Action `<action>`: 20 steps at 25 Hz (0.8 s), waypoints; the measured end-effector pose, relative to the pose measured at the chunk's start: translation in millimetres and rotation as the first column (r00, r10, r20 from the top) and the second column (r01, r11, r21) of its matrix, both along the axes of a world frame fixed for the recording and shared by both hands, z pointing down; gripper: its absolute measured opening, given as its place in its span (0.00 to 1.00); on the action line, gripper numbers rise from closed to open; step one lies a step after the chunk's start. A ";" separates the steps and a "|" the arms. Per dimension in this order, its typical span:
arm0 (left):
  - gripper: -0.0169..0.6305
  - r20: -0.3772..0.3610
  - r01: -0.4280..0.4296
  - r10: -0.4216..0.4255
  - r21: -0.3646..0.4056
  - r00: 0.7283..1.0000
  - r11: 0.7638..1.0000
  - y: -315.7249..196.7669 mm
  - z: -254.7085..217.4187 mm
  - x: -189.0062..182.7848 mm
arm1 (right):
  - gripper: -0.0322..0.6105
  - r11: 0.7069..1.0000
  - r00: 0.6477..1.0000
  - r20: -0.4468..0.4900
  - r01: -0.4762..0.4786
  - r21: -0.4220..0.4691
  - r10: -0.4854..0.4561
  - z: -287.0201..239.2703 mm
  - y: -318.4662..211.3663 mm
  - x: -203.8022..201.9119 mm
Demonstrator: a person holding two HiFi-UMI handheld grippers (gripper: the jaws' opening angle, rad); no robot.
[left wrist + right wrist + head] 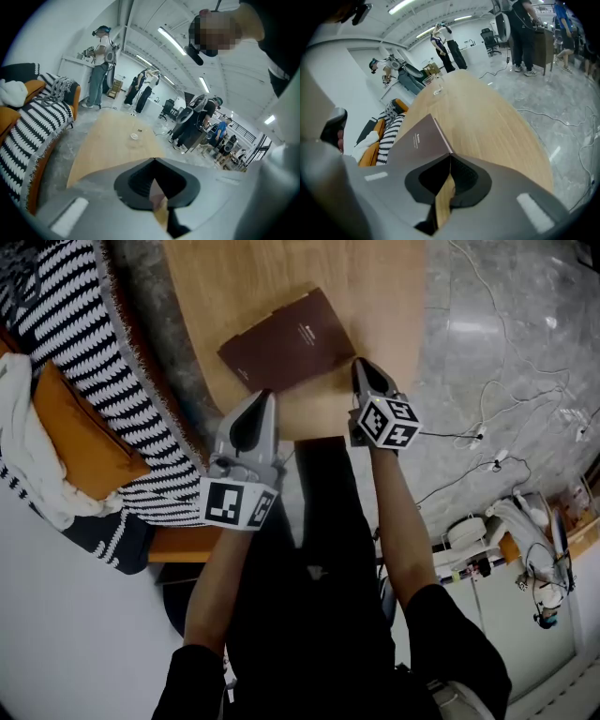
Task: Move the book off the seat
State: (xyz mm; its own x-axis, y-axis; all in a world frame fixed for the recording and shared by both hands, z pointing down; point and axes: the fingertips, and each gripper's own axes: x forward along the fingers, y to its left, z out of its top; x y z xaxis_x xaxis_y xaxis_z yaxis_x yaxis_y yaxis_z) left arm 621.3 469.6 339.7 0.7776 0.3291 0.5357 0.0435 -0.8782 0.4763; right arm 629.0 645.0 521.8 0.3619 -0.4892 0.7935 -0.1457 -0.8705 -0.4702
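While angled down at the table (384, 296), left tongs (266, 396) together, right tongs (360, 366) together beside book (286, 341).

Strip lights (171, 40) are glowing overhead. Cables (459, 481) are trailing over grey floor (506, 324). A striped throw (66, 296) is draping the sofa (178, 545).

Book (289, 341) lying on table (384, 296), near its front edge. Sofa (66, 352) standing left of table. Cables (479, 433) trailing over floor (487, 324) at right.
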 end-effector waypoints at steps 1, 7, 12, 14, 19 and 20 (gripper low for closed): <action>0.03 0.002 0.002 -0.002 0.002 1.000 1.000 -1.2 1.2 -1.3 | 0.07 1.000 1.000 0.006 -0.005 -0.011 0.005 1.0 0.7 -1.1; 0.03 0.003 0.010 -0.010 0.002 1.000 1.000 -5.9 0.7 -5.6 | 0.06 0.999 1.000 0.020 -0.002 -0.040 0.003 -1.5 0.2 -4.9; 0.03 -0.011 -0.014 0.014 0.020 1.000 1.000 -10.8 -22.4 -10.3 | 0.06 0.995 1.000 -0.003 0.024 -0.092 -0.025 -24.7 -3.7 -13.4; 0.03 -0.018 -0.025 0.025 0.043 1.000 0.999 -15.1 -36.4 -9.0 | 0.06 0.995 0.999 -0.013 0.032 -0.093 -0.033 -41.5 -9.1 -15.4; 0.03 -0.045 -0.013 0.017 0.081 0.999 0.997 -33.9 -91.1 -8.5 | 0.06 0.995 0.996 -0.045 0.070 -0.075 -0.073 -108.8 -33.7 -23.1; 0.03 -0.058 -0.007 0.012 0.086 0.998 0.996 -37.3 -102.4 -5.8 | 0.06 0.995 0.995 -0.062 0.074 -0.070 -0.079 -123.6 -38.6 -19.1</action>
